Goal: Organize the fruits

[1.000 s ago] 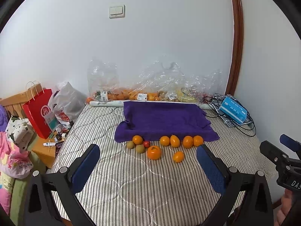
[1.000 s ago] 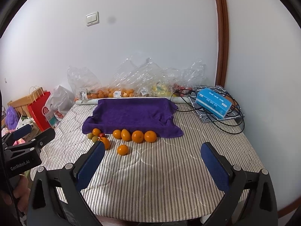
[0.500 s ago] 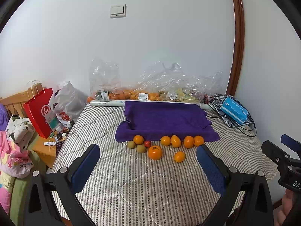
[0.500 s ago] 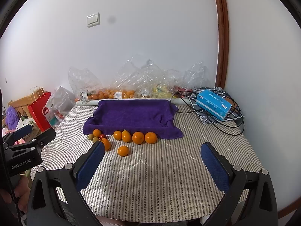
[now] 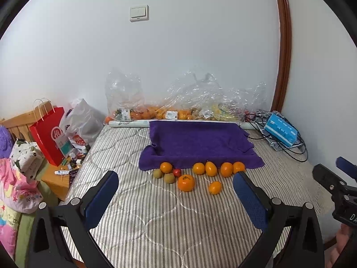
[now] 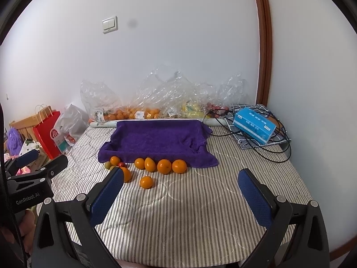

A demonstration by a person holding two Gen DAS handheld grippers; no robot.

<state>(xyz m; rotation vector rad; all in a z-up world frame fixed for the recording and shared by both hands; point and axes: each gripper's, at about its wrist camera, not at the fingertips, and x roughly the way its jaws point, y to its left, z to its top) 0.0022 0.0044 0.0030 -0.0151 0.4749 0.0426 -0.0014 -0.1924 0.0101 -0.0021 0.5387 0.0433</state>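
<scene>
Several fruits lie on the striped mattress [image 5: 156, 223] just in front of a purple towel [image 5: 198, 141]: a big orange [image 5: 186, 183], a small orange [image 5: 215, 187], two green-brown fruits [image 5: 158, 173], a small red fruit [image 5: 177, 172] and a row of oranges [image 5: 226, 169]. In the right wrist view the towel [image 6: 156, 139] and the row of oranges [image 6: 164, 166] show too. My left gripper [image 5: 176, 194] is open and empty, short of the fruits. My right gripper [image 6: 181, 192] is open and empty, to the right of the left one.
Clear plastic bags of fruit [image 5: 178, 109] line the wall behind the towel. A blue box [image 5: 281, 132] on black cables lies at the back right. A red paper bag [image 5: 48, 131] and clutter stand off the mattress's left side. The mattress's front edge [image 6: 178, 259] is close.
Both grippers have crept slightly forward toward the fruits. The fruits and towel have not moved.
</scene>
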